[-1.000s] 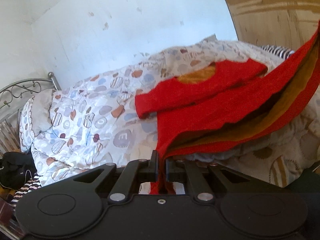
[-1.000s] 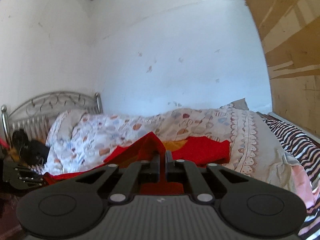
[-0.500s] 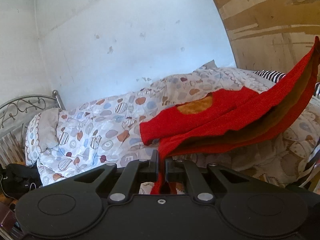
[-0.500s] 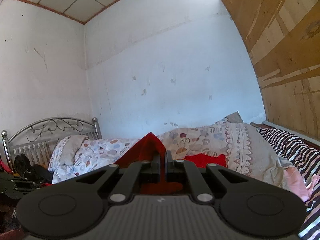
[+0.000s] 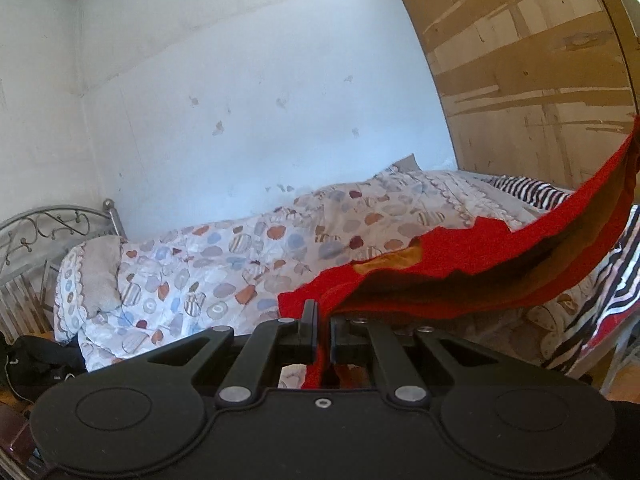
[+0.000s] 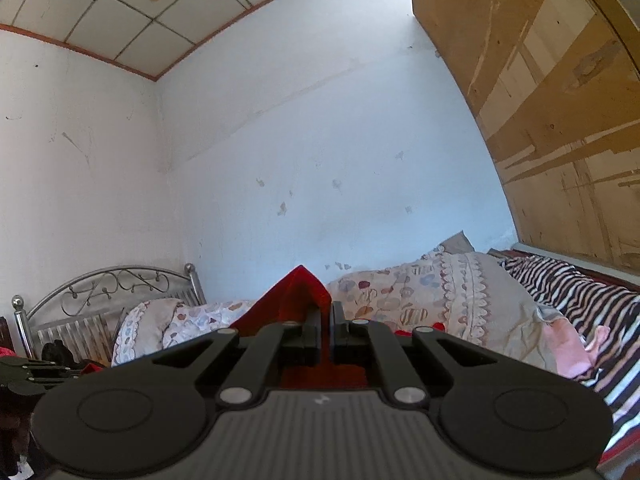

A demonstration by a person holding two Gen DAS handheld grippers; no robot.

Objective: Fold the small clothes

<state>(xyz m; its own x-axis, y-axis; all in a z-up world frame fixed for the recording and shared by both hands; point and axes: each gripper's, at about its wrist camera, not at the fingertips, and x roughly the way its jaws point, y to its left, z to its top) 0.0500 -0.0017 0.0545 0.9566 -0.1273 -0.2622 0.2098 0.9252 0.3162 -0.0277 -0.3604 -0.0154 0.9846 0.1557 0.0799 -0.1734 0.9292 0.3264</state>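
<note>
A small red garment [image 5: 472, 264] with an orange-brown inner side hangs in the air above the bed, stretched from the lower middle up to the right edge of the left wrist view. My left gripper [image 5: 323, 320] is shut on one corner of it. In the right wrist view my right gripper [image 6: 325, 320] is shut on another corner, and the red garment [image 6: 298, 296] rises in a peak just above the closed fingers. Most of the cloth is hidden below the right gripper's body.
A patterned quilt [image 5: 224, 256] covers the bed, with a metal headboard [image 5: 44, 228] at the left. A striped blanket [image 6: 576, 300] lies at the right, under a plywood wall [image 6: 552, 128]. Dark items [image 5: 32, 360] sit at the lower left.
Both grippers have lifted and drawn back with the red garment. Its sleeves have come off the quilt, the cloth hangs higher and flatter, and both views now take in more wall and ceiling.
</note>
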